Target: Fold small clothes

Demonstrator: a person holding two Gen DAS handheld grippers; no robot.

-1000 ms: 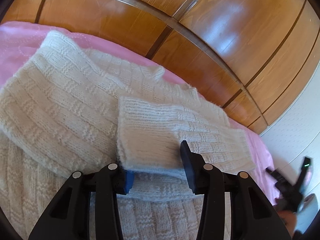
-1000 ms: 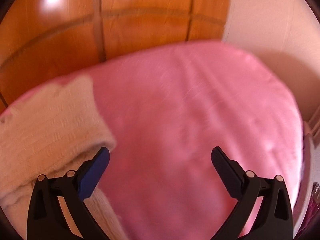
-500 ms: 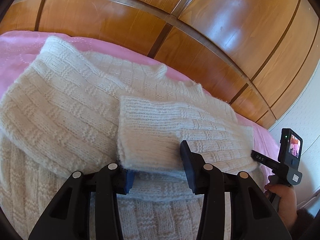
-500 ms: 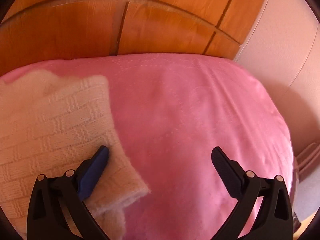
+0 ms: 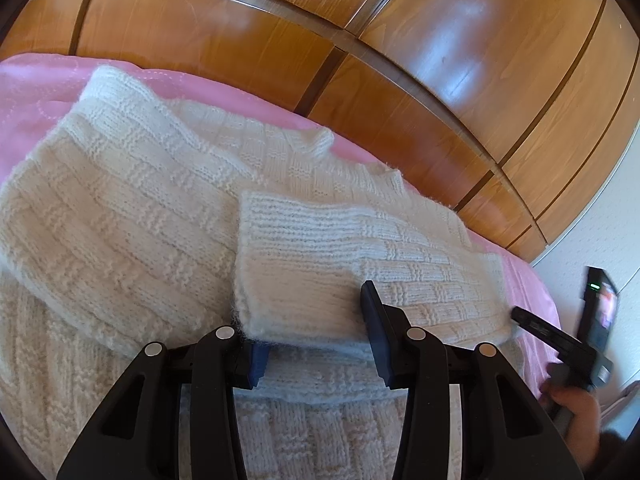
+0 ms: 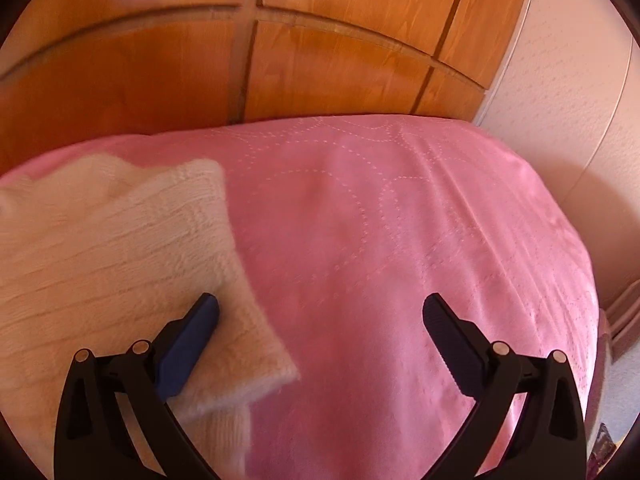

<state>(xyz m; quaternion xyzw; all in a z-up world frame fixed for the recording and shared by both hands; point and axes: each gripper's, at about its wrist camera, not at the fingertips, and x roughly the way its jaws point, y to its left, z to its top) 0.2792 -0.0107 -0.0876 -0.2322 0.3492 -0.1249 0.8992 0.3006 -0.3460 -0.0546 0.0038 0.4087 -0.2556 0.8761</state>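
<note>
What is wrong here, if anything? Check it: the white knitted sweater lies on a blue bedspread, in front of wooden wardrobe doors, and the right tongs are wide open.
One thing is wrong: the bedspread is pink, not blue, as the right wrist view shows. The rest holds: the white knitted sweater lies on it in front of the wooden wardrobe doors, and the right tongs are wide open.

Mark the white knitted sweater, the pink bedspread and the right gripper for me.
white knitted sweater (image 5: 120,216): left wrist view, folded-over sleeve.
pink bedspread (image 6: 400,240): right wrist view, bare stitched middle.
right gripper (image 6: 320,320): right wrist view, midway between its wide-open fingertips.
</note>
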